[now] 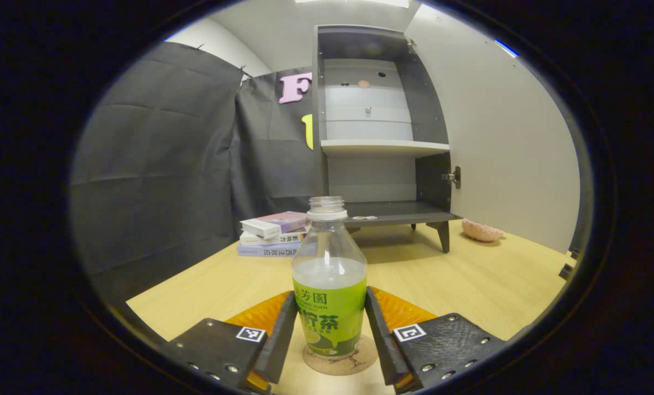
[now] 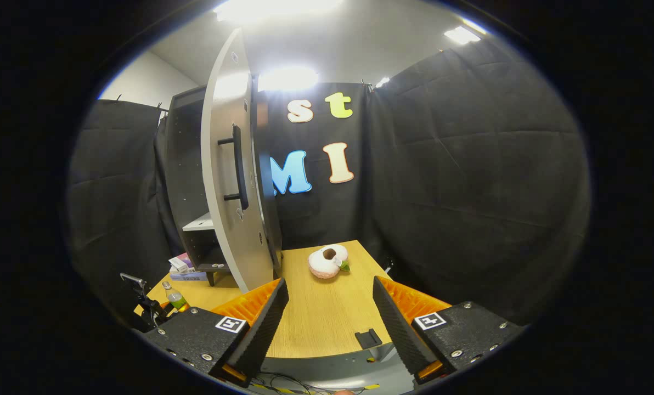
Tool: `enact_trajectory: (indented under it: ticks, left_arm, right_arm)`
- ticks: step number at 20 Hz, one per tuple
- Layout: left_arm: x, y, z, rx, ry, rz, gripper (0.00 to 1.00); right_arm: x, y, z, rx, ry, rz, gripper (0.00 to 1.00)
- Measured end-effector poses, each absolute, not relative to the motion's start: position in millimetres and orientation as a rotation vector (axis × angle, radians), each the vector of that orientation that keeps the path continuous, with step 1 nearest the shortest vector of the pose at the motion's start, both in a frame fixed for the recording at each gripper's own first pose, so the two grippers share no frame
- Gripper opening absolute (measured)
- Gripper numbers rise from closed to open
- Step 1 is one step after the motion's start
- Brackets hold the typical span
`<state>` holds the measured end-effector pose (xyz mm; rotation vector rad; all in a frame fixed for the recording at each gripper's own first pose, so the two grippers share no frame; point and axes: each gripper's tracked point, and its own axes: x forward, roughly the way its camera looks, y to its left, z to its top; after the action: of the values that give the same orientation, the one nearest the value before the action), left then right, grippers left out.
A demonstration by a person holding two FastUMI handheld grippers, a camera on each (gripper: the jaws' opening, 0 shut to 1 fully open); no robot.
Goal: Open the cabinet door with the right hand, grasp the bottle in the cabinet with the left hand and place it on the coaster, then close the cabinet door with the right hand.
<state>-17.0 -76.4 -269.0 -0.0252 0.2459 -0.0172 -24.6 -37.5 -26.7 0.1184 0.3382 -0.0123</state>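
While the cabinet door (image 1: 502, 137) stands swung wide open, the left gripper view runs, from left to right, from a stack of books (image 1: 273, 234) on the wooden table (image 1: 469, 280) to the open cabinet (image 1: 379, 131), whose shelves are bare, then to the door and a pink, lumpy object (image 1: 481, 230) lying on the table near the door's lower edge. Nearer the camera, the bottle (image 1: 330, 285) stands upright on the round cork coaster (image 1: 340, 362), uncapped, with a green label and pale liquid reaching partway up. The left gripper (image 1: 330, 334) has its two fingers on either side of the bottle's lower body, set narrow and very close to the label; whether both press on it I cannot tell.

From the right gripper view, the other gripper's dark frame shows at far left, with the bottle (image 2: 174, 298) just beside it, small and upright. Next come the books (image 2: 184, 266), the cabinet (image 2: 187, 164) and the door (image 2: 231, 164) seen edge-on, its black handle (image 2: 238, 167) facing the camera. Farther right, the pink object (image 2: 327, 261) lies on the table (image 2: 321, 318). The right gripper (image 2: 330, 323) hovers over the table's near edge, its fingers spread wide and holding nothing, well apart from the handle.
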Motion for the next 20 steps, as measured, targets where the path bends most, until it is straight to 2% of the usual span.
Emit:
enact_trajectory:
  ticks: [1,2,4,5,6,7,9,10,15,17,20]
  left_arm:
    - [-17.5,-77.7,-271.6,-0.029,0.266,-0.022,0.72]
    - [-17.8,-77.9,-272.6,-0.027,0.282,-0.021,0.79]
    - [-18.2,-77.2,-266.4,-0.018,0.293,-0.014,0.84]
    - [-16.6,-77.0,-261.2,-0.017,0.291,-0.012,0.84]
    - [-17.4,-76.7,-255.1,-0.015,0.285,-0.011,0.84]
    - [-16.7,-76.7,-246.2,-0.013,0.275,-0.01,0.84]
    - [-18.0,-76.2,-225.3,-0.018,0.257,-0.011,0.87]
    - [-17.4,-74.9,-214.3,-0.019,0.243,-0.012,0.84]
    - [-21.5,-67.4,-150.2,-0.012,0.188,-0.006,0.87]
    - [-20.5,-67.1,-125.3,0.003,0.175,-0.004,0.81]
    - [-17.5,-67.6,-85.9,-0.005,0.14,0.004,0.81]
  right_arm:
    - [-23.1,-36.2,-26.6,0.12,0.338,-0.009,0.95]
    - [-21.0,-35.2,-27.2,0.122,0.335,-0.005,0.96]
    - [-15.5,-32.9,-28.2,0.132,0.331,0.003,0.96]
    - [-13.0,-31.7,-28.2,0.138,0.329,0.007,0.96]
    - [-10.2,-30.2,-28.6,0.144,0.326,0.011,0.92]
    - [-6.6,-28.7,-27.4,0.149,0.321,0.016,0.96]
    - [1.5,-28.7,-24.9,0.149,0.304,0.02,0.96]
    - [8.3,-29.2,-23.4,0.146,0.295,0.021,0.96]
    - [47.6,-31.2,-8.5,0.174,0.227,0.031,0.95]
    - [66.4,-34.3,-3.7,0.187,0.206,0.033,0.95]
    - [95.9,-39.6,5.5,0.189,0.18,0.032,0.95]
